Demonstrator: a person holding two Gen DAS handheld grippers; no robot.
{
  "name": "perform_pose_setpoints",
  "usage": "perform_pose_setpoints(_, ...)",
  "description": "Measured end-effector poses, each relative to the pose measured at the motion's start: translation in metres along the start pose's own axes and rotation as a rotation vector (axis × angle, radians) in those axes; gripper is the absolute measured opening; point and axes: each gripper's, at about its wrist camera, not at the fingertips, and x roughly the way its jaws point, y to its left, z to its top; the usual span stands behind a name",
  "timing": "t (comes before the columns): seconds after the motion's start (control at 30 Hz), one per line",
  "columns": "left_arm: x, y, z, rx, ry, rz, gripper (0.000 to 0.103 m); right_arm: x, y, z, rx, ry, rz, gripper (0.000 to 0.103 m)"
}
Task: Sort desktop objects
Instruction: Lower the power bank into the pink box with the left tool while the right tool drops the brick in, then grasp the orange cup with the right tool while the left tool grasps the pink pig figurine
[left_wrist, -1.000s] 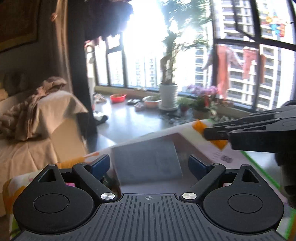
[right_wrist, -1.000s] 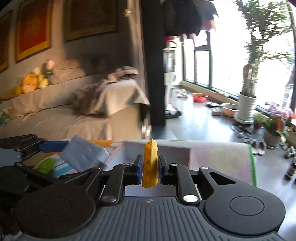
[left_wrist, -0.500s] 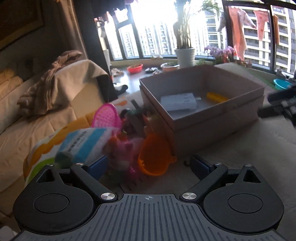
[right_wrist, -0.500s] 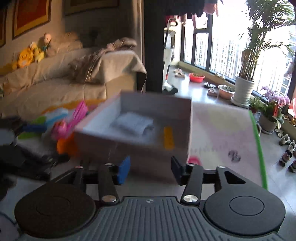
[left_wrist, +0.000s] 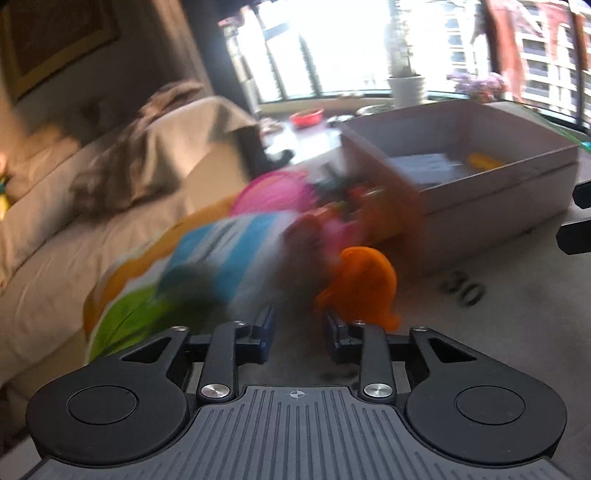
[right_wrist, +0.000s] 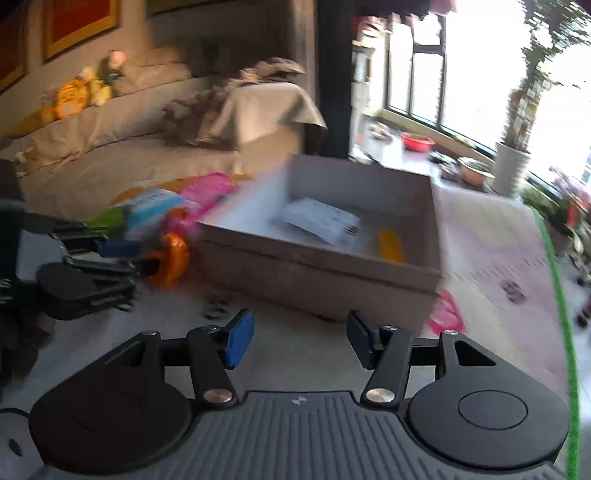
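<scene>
Right view only: pink flat piece (right_wrist: 445, 312) on the mat just beside the box (right_wrist: 332, 273).
Left gripper (left_wrist: 298, 328): closed, nothing visibly held; orange toy (left_wrist: 364, 284) just ahead-right.
Right gripper (right_wrist: 299, 341): opening, empty; box ahead holding yellow block (right_wrist: 391, 245) and white packet (right_wrist: 319, 219).

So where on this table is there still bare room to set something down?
Bare cloth lies in front of the cardboard box, between it and the right tongs, and on the pink mat right of the box. Inside the box, floor is free around the white packet and yellow block. Left of the box, toys crowd around the orange toy.
</scene>
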Motion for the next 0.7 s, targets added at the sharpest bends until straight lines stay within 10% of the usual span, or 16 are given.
perform_pose_setpoints(0.37,-0.034,0.08,-0.003,-0.258,-0.016,-0.052,0.082,0.077,0.098,0.032,-0.149,0.06,0.121,0.045)
perform_pose_setpoints(0.47,-0.035,0.082,0.0,-0.266,-0.024,-0.072,0.084,0.088,0.092,0.029,-0.084,0.128,0.207,0.024)
perform_pose_setpoints(0.7,-0.033,0.088,0.006,-0.297,-0.037,-0.041,0.085,0.055,0.08,0.028,-0.019,0.048,0.265,0.024)
